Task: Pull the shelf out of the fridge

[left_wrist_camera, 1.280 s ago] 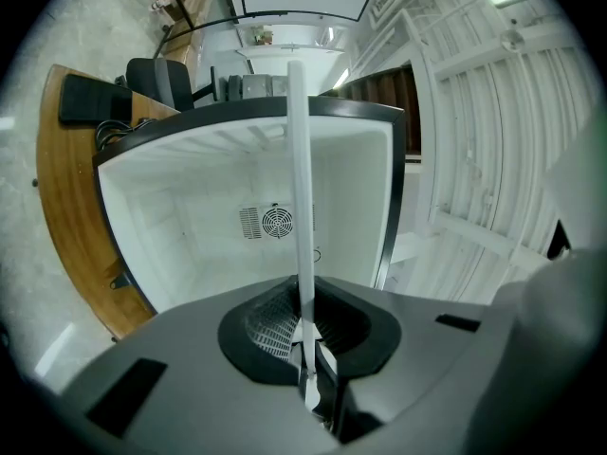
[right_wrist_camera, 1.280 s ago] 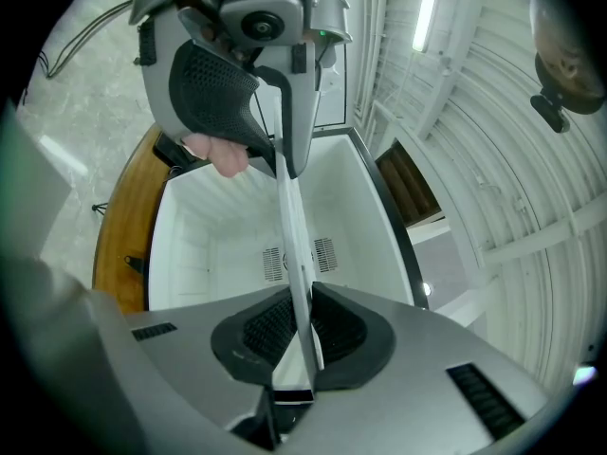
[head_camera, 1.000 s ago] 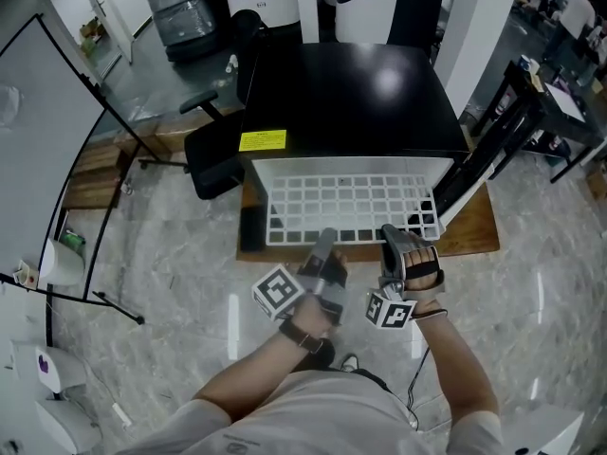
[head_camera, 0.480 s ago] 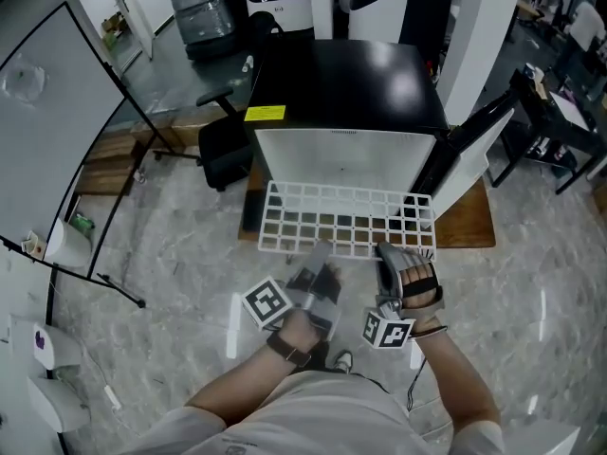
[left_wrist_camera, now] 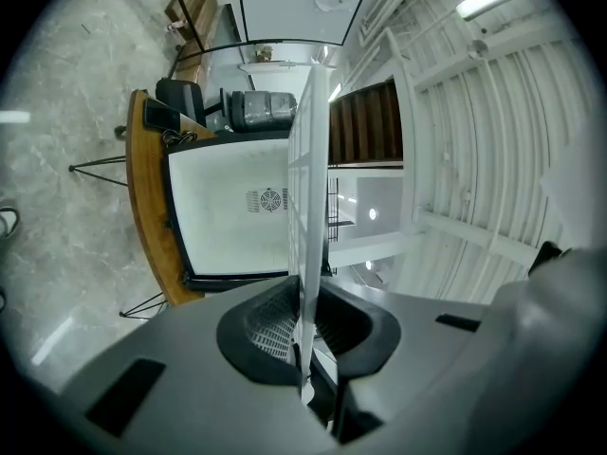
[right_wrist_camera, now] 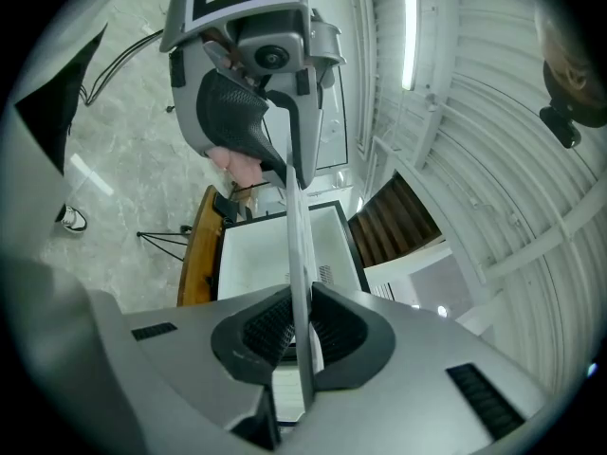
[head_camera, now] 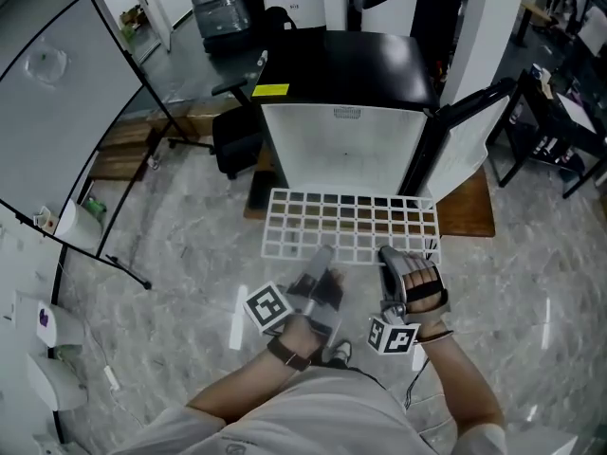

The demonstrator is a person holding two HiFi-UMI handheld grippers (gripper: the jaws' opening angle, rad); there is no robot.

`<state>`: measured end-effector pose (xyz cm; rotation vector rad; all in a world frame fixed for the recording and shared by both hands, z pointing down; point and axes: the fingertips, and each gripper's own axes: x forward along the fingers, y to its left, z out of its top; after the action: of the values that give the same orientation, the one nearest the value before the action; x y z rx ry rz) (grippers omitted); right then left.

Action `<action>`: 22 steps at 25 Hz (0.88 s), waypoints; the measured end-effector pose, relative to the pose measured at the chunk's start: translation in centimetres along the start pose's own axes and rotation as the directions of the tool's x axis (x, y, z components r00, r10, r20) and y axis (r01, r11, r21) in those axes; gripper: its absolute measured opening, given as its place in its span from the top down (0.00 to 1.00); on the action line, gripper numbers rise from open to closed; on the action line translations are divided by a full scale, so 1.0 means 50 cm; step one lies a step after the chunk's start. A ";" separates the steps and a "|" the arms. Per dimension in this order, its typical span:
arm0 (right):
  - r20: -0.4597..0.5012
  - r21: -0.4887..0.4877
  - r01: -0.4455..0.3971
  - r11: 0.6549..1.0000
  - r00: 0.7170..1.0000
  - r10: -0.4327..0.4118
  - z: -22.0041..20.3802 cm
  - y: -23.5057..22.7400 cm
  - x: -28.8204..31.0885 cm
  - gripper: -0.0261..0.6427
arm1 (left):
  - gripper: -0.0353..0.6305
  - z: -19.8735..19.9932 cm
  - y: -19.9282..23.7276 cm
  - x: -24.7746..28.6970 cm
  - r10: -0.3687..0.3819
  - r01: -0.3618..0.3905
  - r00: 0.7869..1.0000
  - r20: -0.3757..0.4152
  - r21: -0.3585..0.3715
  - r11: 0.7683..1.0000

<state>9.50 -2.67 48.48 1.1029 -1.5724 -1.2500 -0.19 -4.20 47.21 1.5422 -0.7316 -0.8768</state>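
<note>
The grey marbled floor [head_camera: 171, 254] covered most of the head view. On it lay a low wooden platform [head_camera: 469, 218], and on that stood the fridge [head_camera: 341, 64], a small black cabinet with a yellow label at the near left corner of its top. Its white interior faced the person. The fridge door [head_camera: 471, 138] was swung open on the right side. A black office chair [head_camera: 237, 140] stood just beside the cabinet's left flank.

The shelf [head_camera: 351, 226], a white grid of square cells, was held roughly level in front of the open cabinet, above the floor and the platform's front edge. Its far edge lay close to the lower front of the cabinet; whether it was fully clear of the opening could not be determined.

The left gripper [head_camera: 321, 256] was clamped on the shelf's near edge, left of centre. The left gripper view showed the thin white rim seen edge-on, pinched between both ribbed pads. The right gripper [head_camera: 389, 254] was clamped on the same near edge, right of centre, with the rim likewise pressed between its pads. The two grippers were near each other but apart.
</note>
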 end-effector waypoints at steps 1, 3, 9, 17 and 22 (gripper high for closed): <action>0.003 0.001 -0.005 1.000 1.000 0.005 0.000 0.002 -0.007 0.88 | 0.90 -0.006 0.000 -0.005 0.003 -0.003 1.000 -0.001 -0.002 1.000; 0.006 0.002 -0.014 1.000 1.000 0.014 0.002 0.006 -0.020 0.88 | 0.90 -0.014 -0.001 -0.015 0.005 -0.005 1.000 -0.003 -0.007 1.000; 0.003 -0.019 -0.019 1.000 1.000 0.019 0.013 0.005 -0.029 0.88 | 0.90 -0.014 -0.007 -0.028 -0.004 0.004 1.000 -0.018 -0.011 1.000; -0.023 -0.035 -0.025 0.999 0.999 0.025 0.045 0.003 -0.018 0.88 | 0.90 0.018 -0.015 -0.037 -0.024 0.023 0.999 -0.039 -0.022 0.999; -0.030 -0.046 -0.025 0.999 0.999 0.023 0.050 0.003 -0.014 0.89 | 0.90 0.025 -0.014 -0.037 -0.030 0.029 0.999 -0.045 -0.027 0.999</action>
<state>7.29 -1.35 48.14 1.0654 -1.5229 -1.2430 -2.25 -3.22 46.71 1.5482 -0.6638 -0.8667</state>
